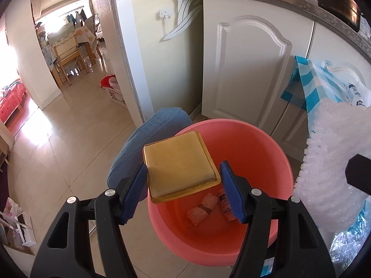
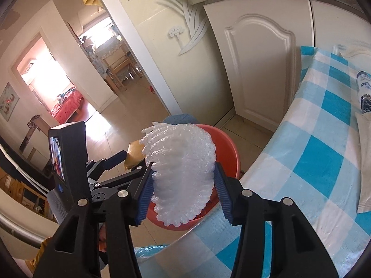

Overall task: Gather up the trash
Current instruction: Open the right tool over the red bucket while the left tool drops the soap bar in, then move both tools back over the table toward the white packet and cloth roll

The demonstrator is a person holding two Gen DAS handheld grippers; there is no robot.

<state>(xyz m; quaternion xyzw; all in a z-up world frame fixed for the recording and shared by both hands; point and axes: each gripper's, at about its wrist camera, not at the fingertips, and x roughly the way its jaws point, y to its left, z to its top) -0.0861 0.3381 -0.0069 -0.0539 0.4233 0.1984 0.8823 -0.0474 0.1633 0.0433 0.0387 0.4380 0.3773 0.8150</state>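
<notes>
My left gripper (image 1: pixel 183 169) is shut on a flat square gold tray (image 1: pixel 180 164), held by two opposite edges over a pink bucket (image 1: pixel 266 139) on the floor. At the bucket's bottom lie a crumpled wrapper (image 1: pixel 201 210) and a small packet (image 1: pixel 226 205). In the right wrist view my right gripper (image 2: pixel 183 165) has a white foam net (image 2: pixel 183 173) upright between its blue pads, above the bucket's (image 2: pixel 229 155) near rim. The net rests against the left pad and the right pad's tip. The left gripper (image 2: pixel 111 162) and gold tray (image 2: pixel 134 153) show just left of it.
A table with a blue-and-white checked cloth (image 2: pixel 324 139) stands right of the bucket, with a bottle (image 2: pixel 364 90) lying on it. White cabinet doors (image 1: pixel 250 69) are behind. A blue cushion (image 1: pixel 150 139) leans beside the bucket. A white basket (image 1: pixel 113 90) stands by the doorway.
</notes>
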